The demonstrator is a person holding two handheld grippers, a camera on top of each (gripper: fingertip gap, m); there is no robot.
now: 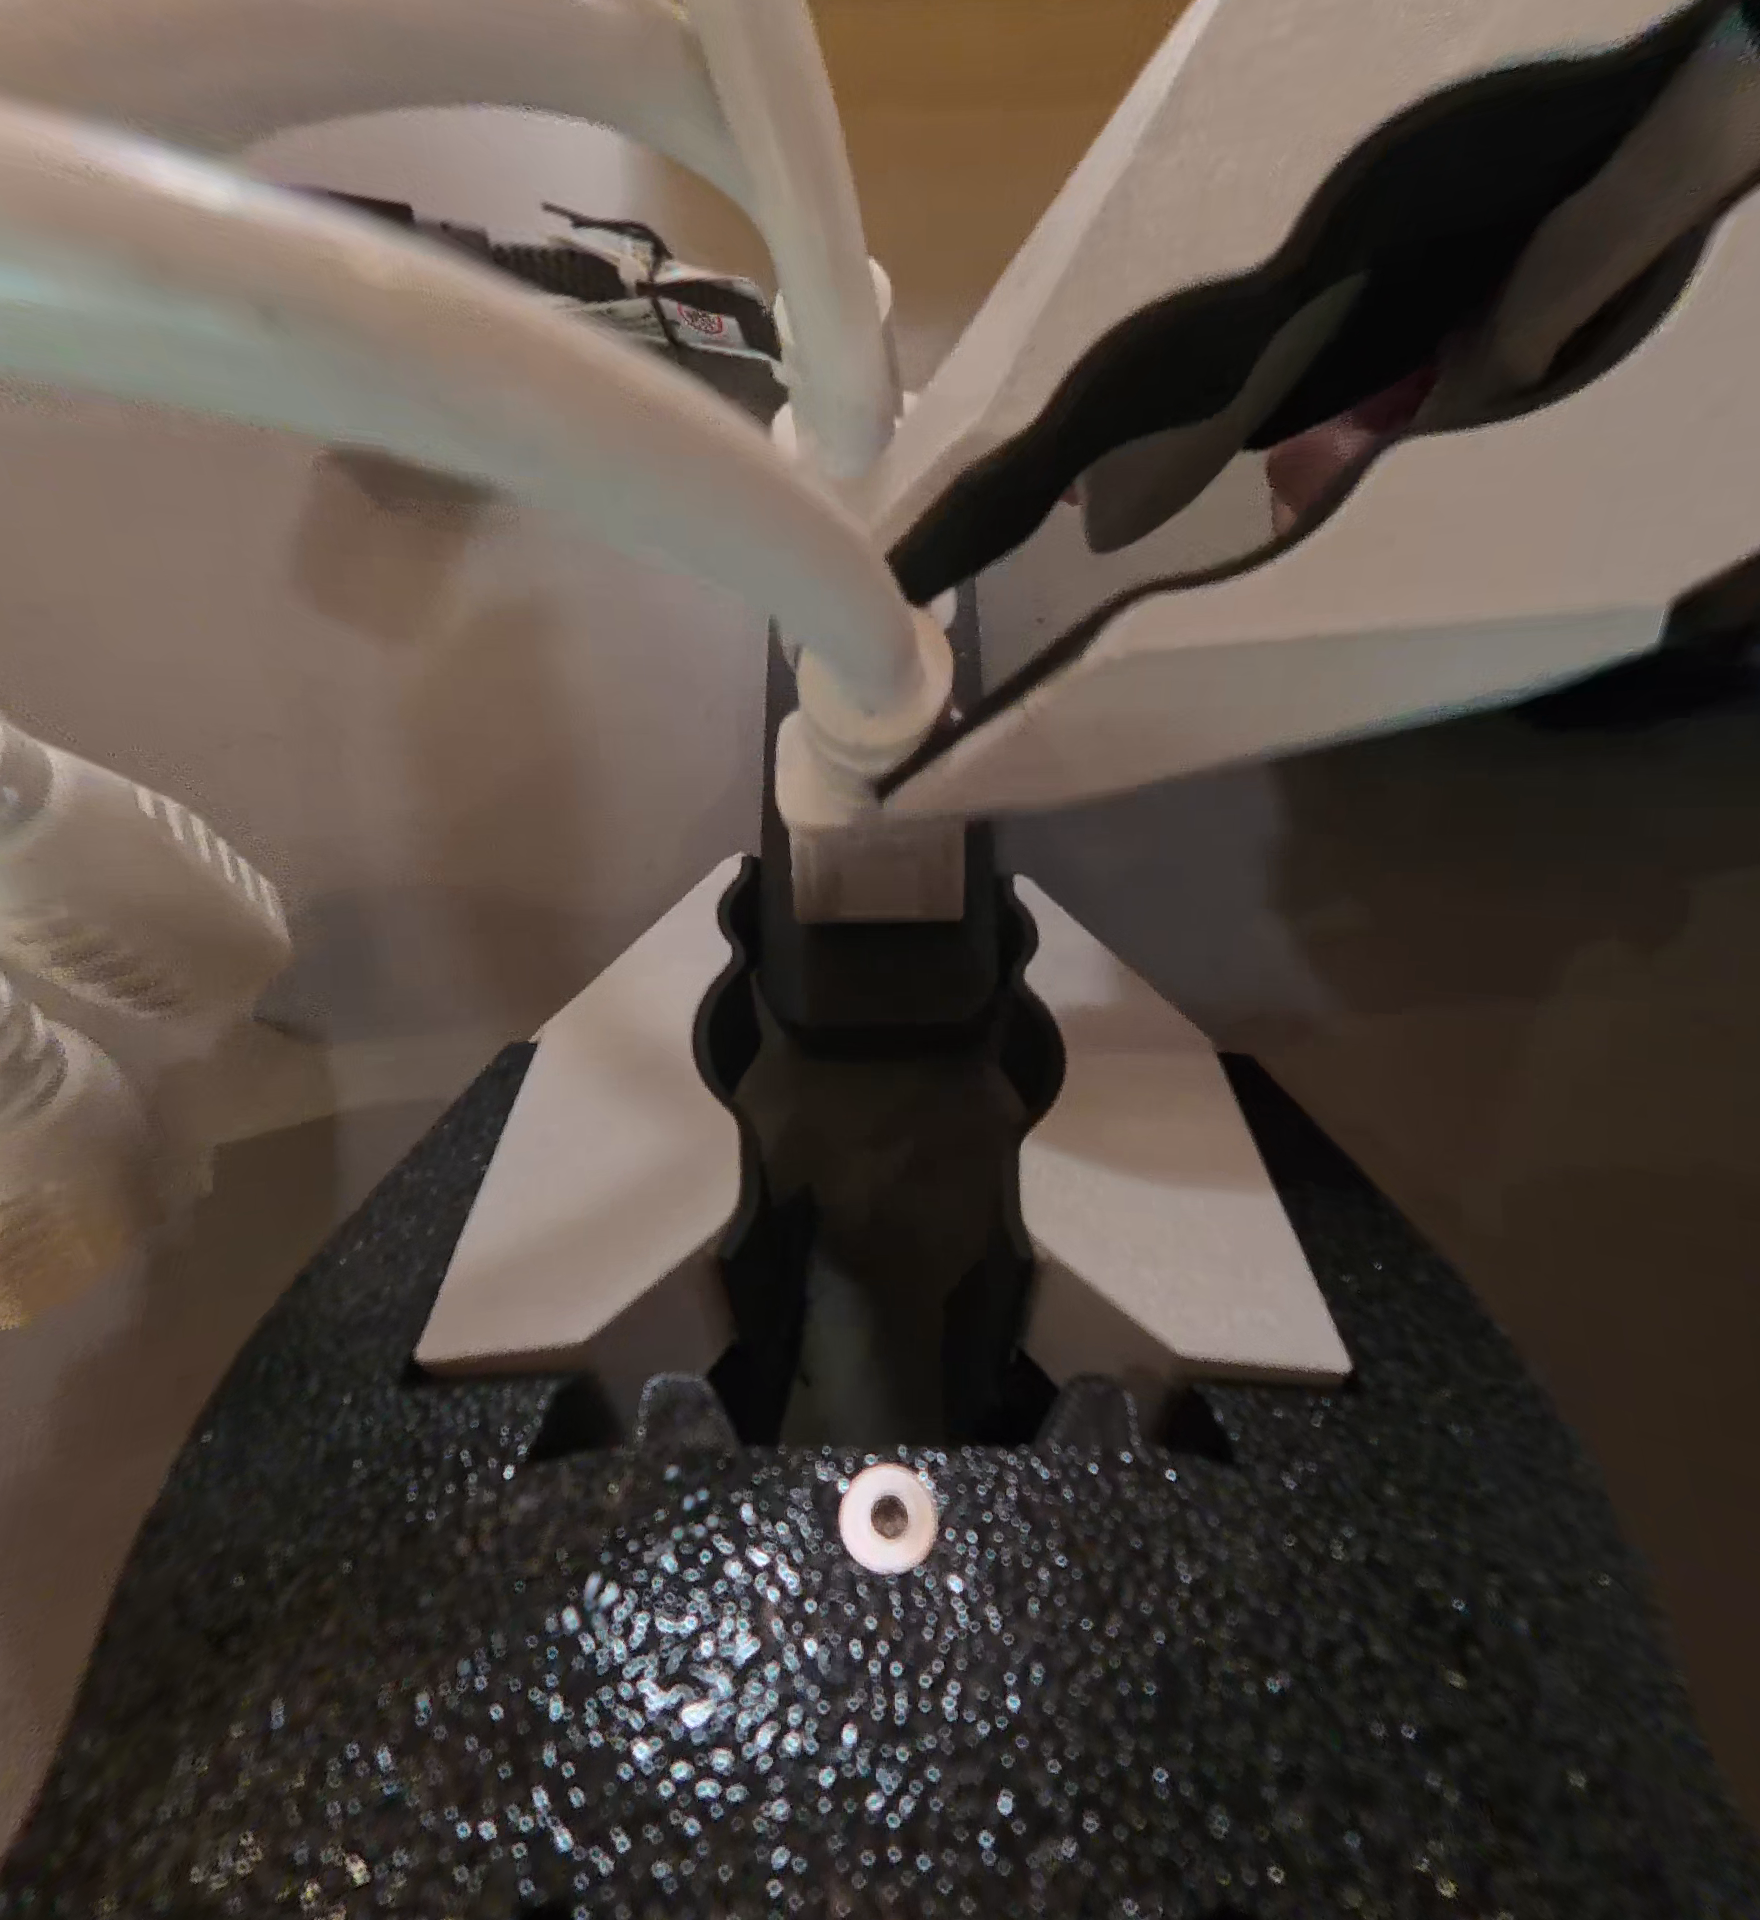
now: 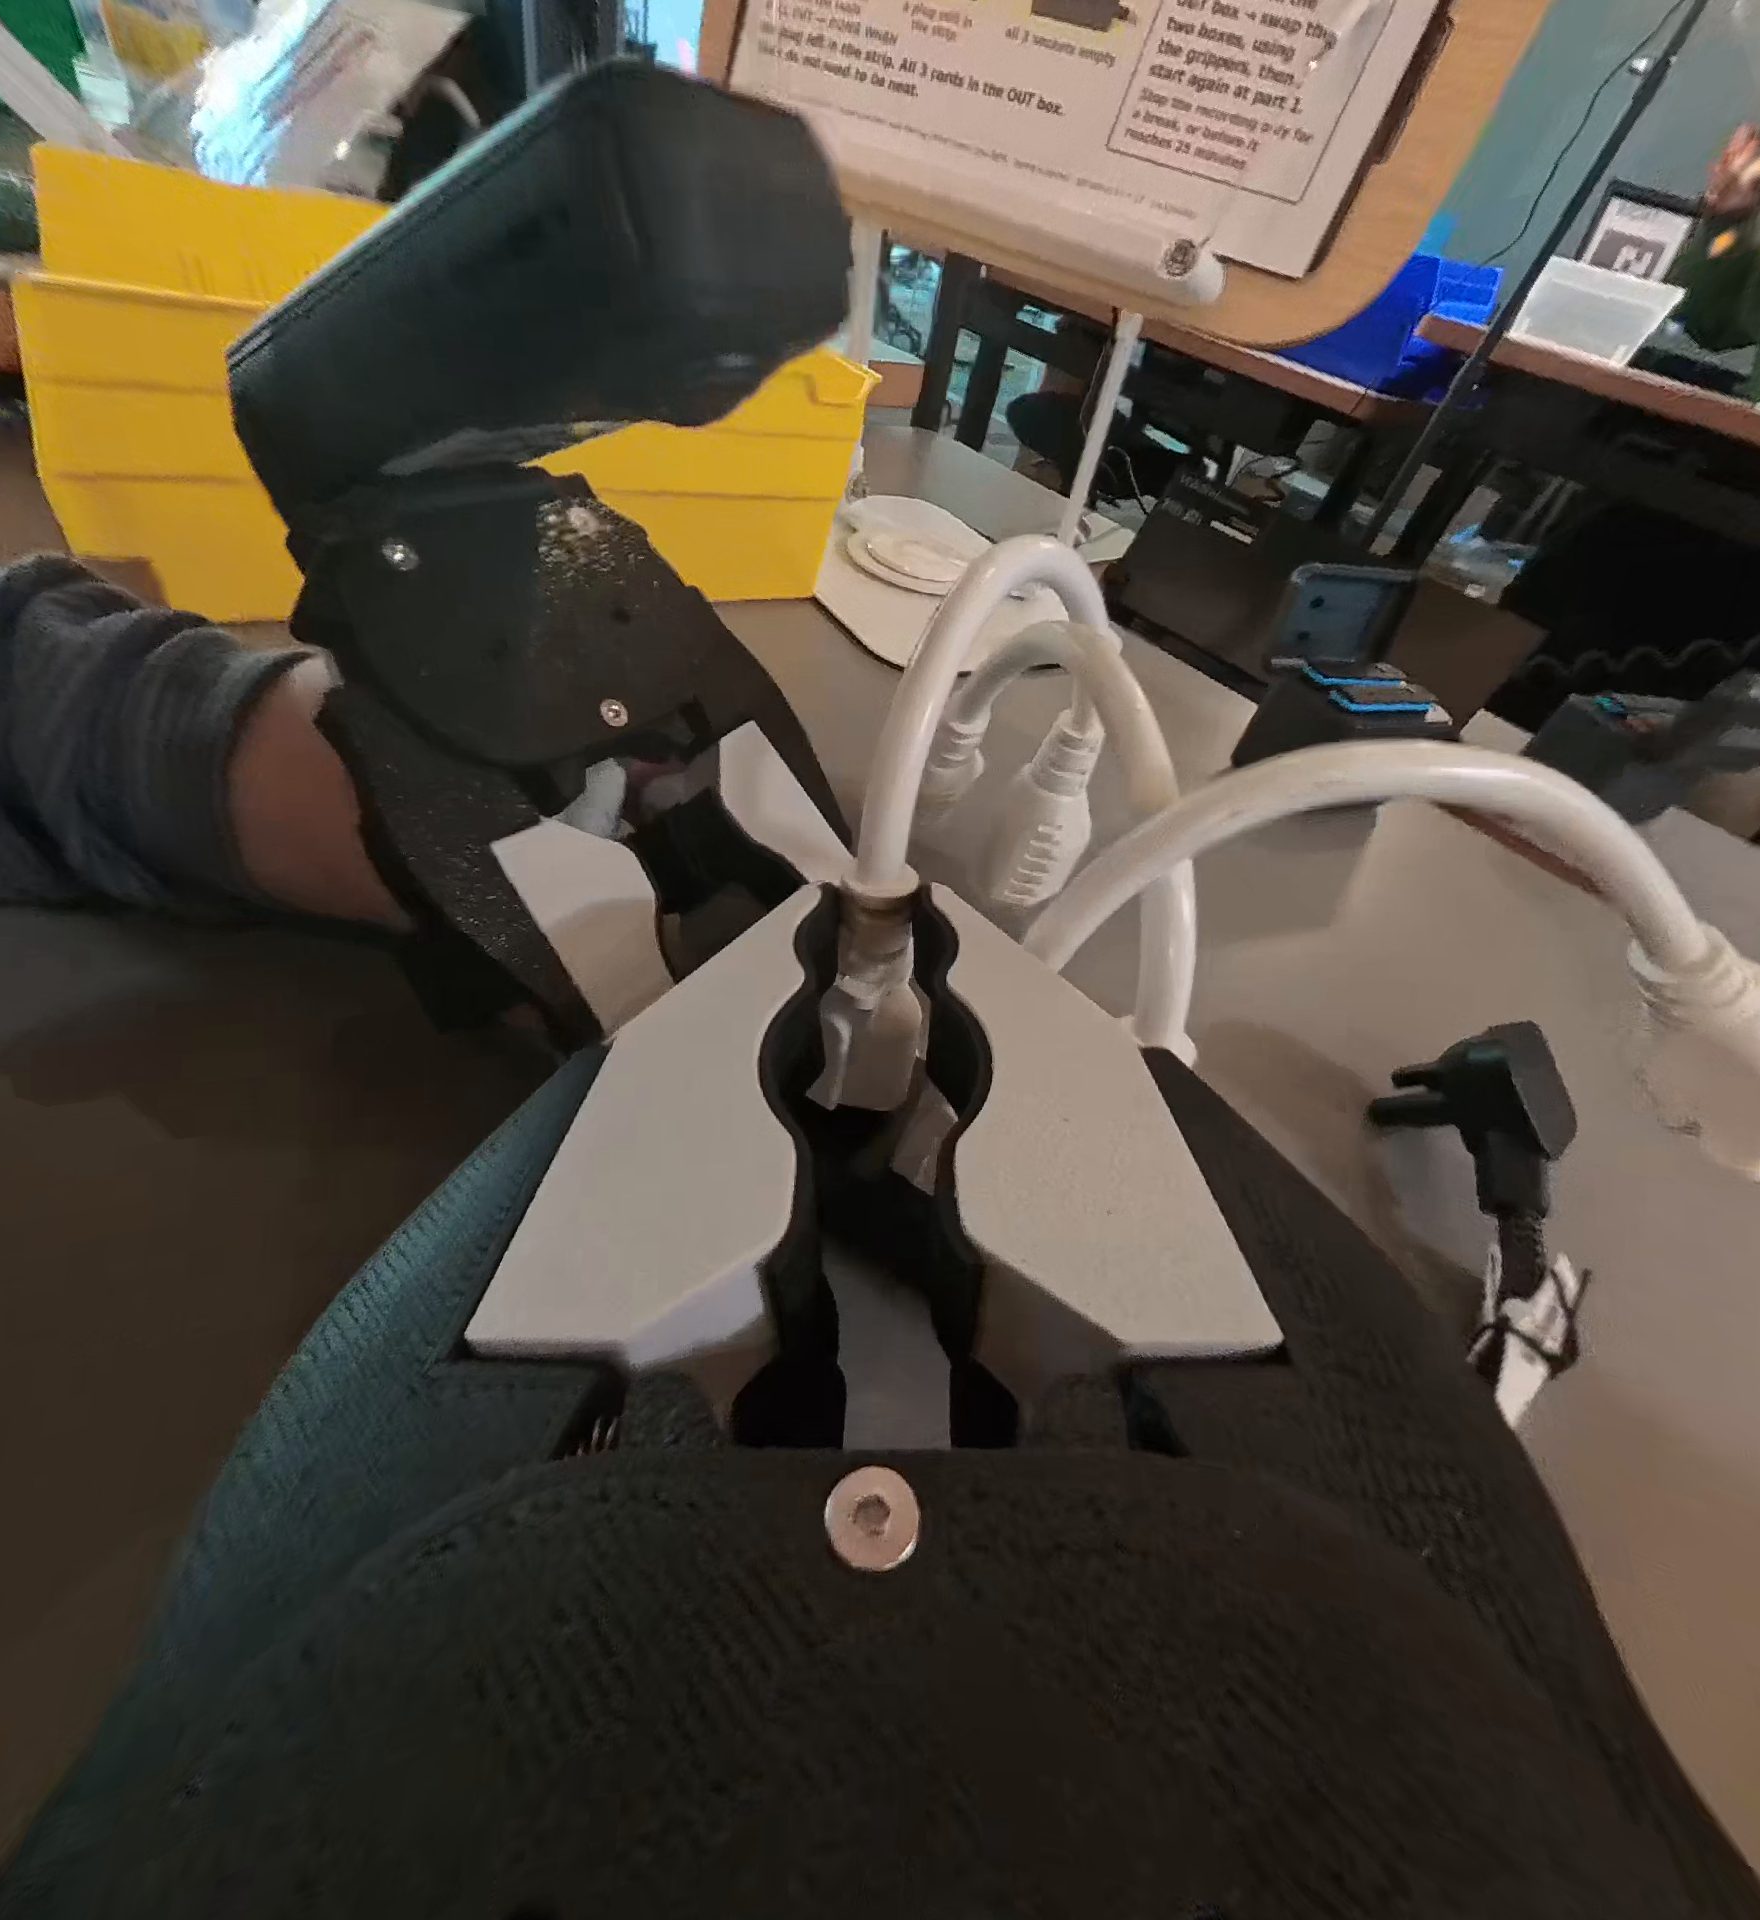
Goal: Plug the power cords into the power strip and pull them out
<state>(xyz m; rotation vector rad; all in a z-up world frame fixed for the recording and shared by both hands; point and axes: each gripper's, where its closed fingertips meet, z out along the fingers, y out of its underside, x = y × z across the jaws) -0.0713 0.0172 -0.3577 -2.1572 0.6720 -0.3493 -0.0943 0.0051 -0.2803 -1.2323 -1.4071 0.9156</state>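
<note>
In the left wrist view my left gripper [image 1: 876, 883] is shut on a black block-shaped body [image 1: 881, 971], apparently the power strip. A white plug [image 1: 876, 868] sits at its far end. My right gripper [image 1: 902, 696] comes in from the upper right and clamps that plug's neck, where a thick white cord [image 1: 543, 416] leaves. In the right wrist view my right gripper [image 2: 871, 904] is shut on the white plug [image 2: 871, 1023], with its cord [image 2: 917, 665] arching upward. The left gripper [image 2: 647, 831] is close at the left, held by a sleeved hand [image 2: 128, 748].
Two more white plugs [image 2: 1042, 810] stand behind and another [image 2: 1738, 1049] hangs at the right. A black angled plug [image 2: 1499, 1101] lies on the grey table [image 2: 1686, 1455]. Yellow bins [image 2: 180, 416] and a sign board [image 2: 1063, 135] stand behind. Loose plugs [image 1: 76, 831] are at the left.
</note>
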